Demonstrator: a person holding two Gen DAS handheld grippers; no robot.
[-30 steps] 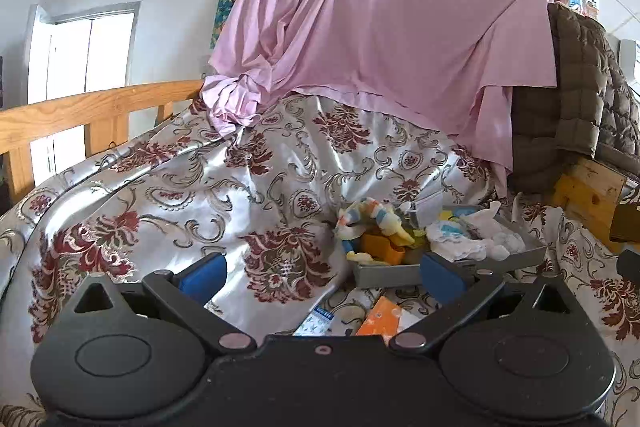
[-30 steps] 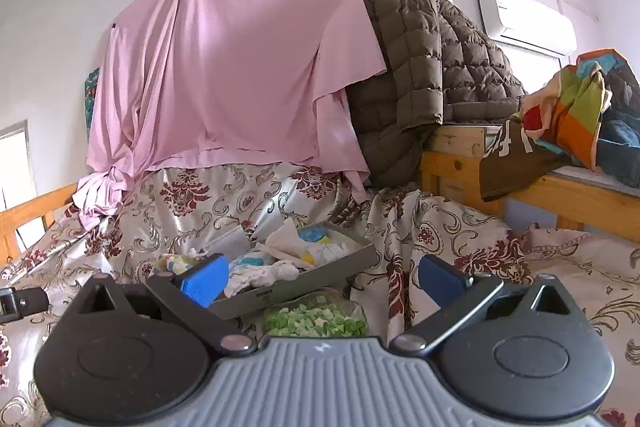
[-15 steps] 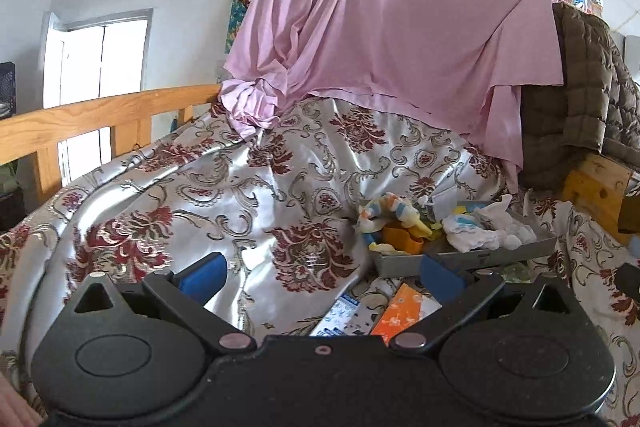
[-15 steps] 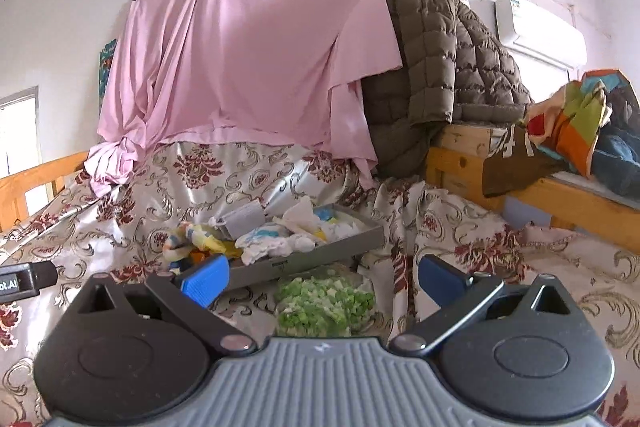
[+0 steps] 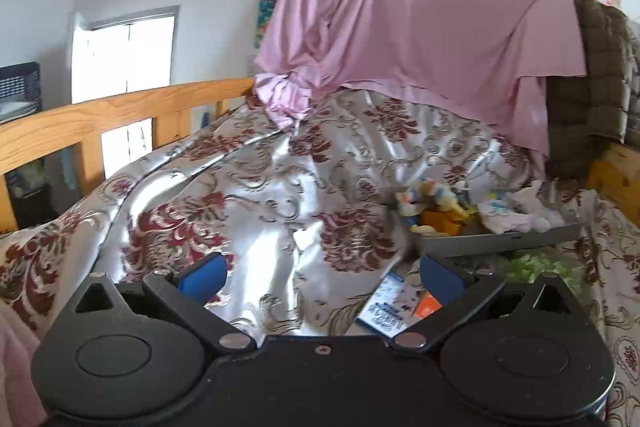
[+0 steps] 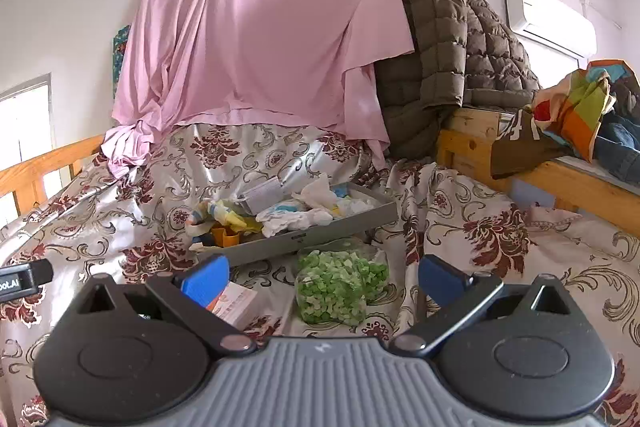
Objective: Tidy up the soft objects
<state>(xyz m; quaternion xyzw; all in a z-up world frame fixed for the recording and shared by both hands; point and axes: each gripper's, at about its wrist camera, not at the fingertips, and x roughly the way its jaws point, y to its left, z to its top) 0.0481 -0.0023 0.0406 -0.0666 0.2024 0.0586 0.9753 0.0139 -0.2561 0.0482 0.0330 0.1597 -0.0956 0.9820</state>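
Two grippers hover over the bed, and both have their jaws spread wide with nothing between them. The left gripper [image 5: 320, 273] looks across the shiny flowered bedspread [image 5: 224, 195], and the right gripper [image 6: 320, 275] looks at the grey tray [image 6: 320, 233] in the middle of the bed. The tray is the thing to steer by. Inside it lie the soft things: white cloths [image 6: 296, 217] piled near the middle, and a yellow and blue soft toy [image 6: 218, 209] at its left end. Just in front of the tray sits a clear bag of green bits [image 6: 340, 285], touching or nearly touching the tray's front wall. In front of the tray and to the left lie an orange and white packet [image 6: 236, 301] and a blue and white packet [image 5: 382, 303]. The cloths and the toy look very light and floppy, so they will squash and droop when pinched; a good place to take hold is a thick fold or bump that sticks up. The bag looks light too, but slippery and loose, so its bits may shift; pinching the bunched top edge seems best. The left view is a little blurry, so what the packets hold is hard to tell. The bedspread is smooth and may let the tray slide if it is pushed.
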